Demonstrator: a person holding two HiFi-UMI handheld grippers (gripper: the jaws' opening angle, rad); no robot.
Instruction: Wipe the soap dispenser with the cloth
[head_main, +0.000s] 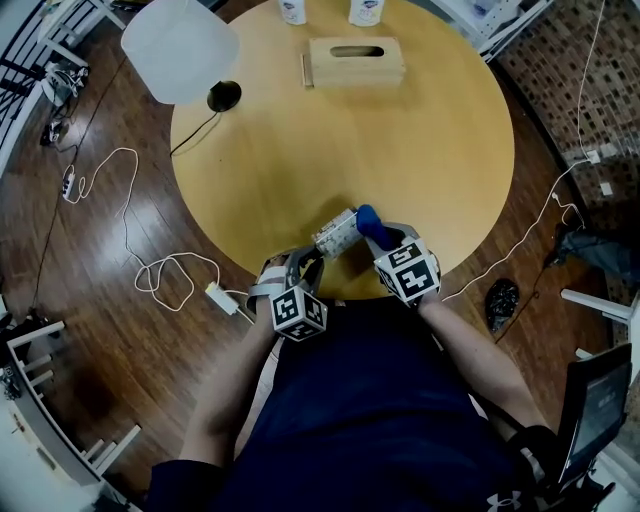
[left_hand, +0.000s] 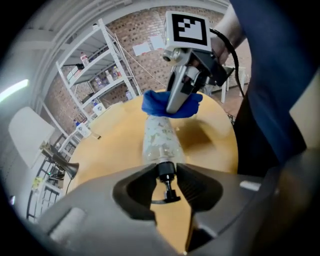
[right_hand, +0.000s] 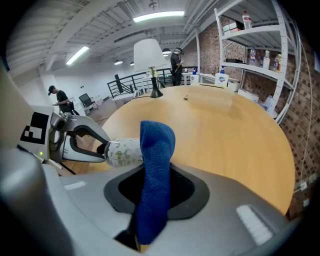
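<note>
We hold the soap dispenser (left_hand: 159, 142) on its side over the near edge of the round wooden table (head_main: 430, 150), close to our body. Our left gripper (left_hand: 167, 174) has its jaws drawn in narrow and clamped on the dispenser's black pump neck, one pad on each side. The speckled, pale body of the bottle points away from that gripper, and its shadow falls on the tabletop beneath it. Our right gripper (right_hand: 150, 197) is closed on the blue cloth (right_hand: 155, 165). The cloth is pinched between the jaws, and a thick fold of it stands up past their tips. In the left gripper view that fold is bunched against the far end of the bottle, opposite the pump, so the two grippers face each other with the dispenser between them. Well apart from all this, on the far side of the table, we see a lamp (head_main: 180, 48) with a white shade, a wooden tissue box (head_main: 355, 62) and two bottles (head_main: 293, 10) at the edge.
</note>
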